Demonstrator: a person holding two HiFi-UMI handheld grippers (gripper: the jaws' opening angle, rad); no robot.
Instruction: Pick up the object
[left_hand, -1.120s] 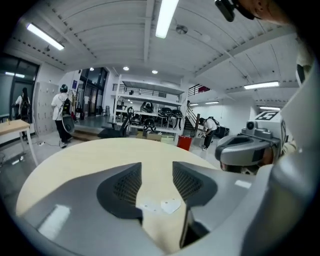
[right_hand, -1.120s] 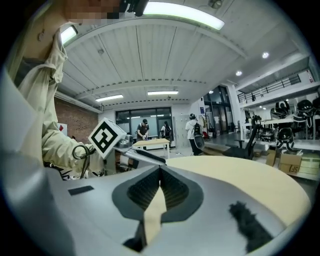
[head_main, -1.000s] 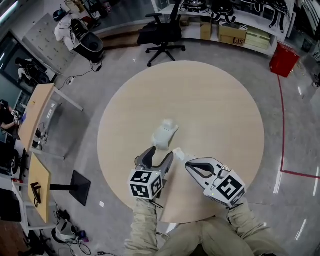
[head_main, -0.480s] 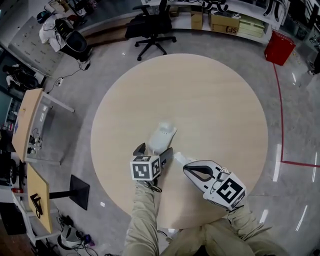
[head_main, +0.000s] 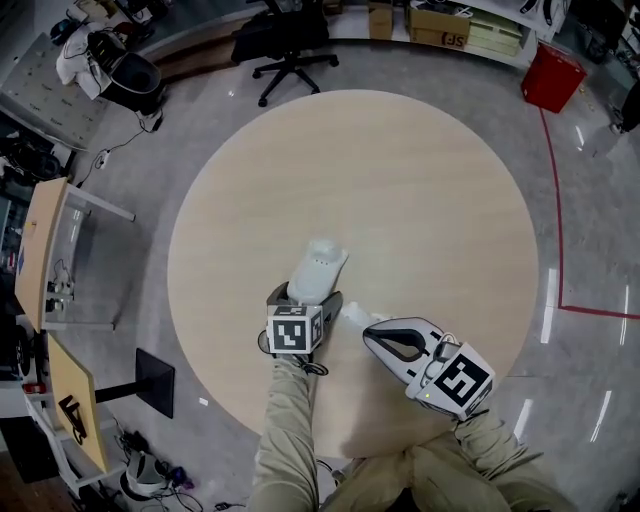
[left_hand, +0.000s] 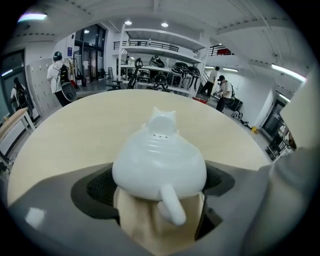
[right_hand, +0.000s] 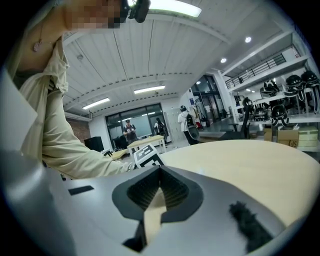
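Observation:
A white rounded plastic object (head_main: 320, 266) with a small knobbed top and a stubby spout lies on the round wooden table (head_main: 420, 190). In the left gripper view the object (left_hand: 159, 162) fills the space between the jaws. My left gripper (head_main: 304, 297) straddles its near end, jaws wide and closing; I see no firm press of the pads (left_hand: 100, 186). My right gripper (head_main: 369, 326) rests on the table just to the right, shut with nothing in it, and its pads (right_hand: 167, 190) meet.
A black office chair (head_main: 283, 40) stands beyond the table's far edge. A red bin (head_main: 552, 78) is at the back right. Wooden desks (head_main: 45, 250) stand to the left. People stand in the background of both gripper views.
My left gripper has moved forward to the white object, and its jaws have spread wide around the object's near end. The right gripper has stayed where it was.

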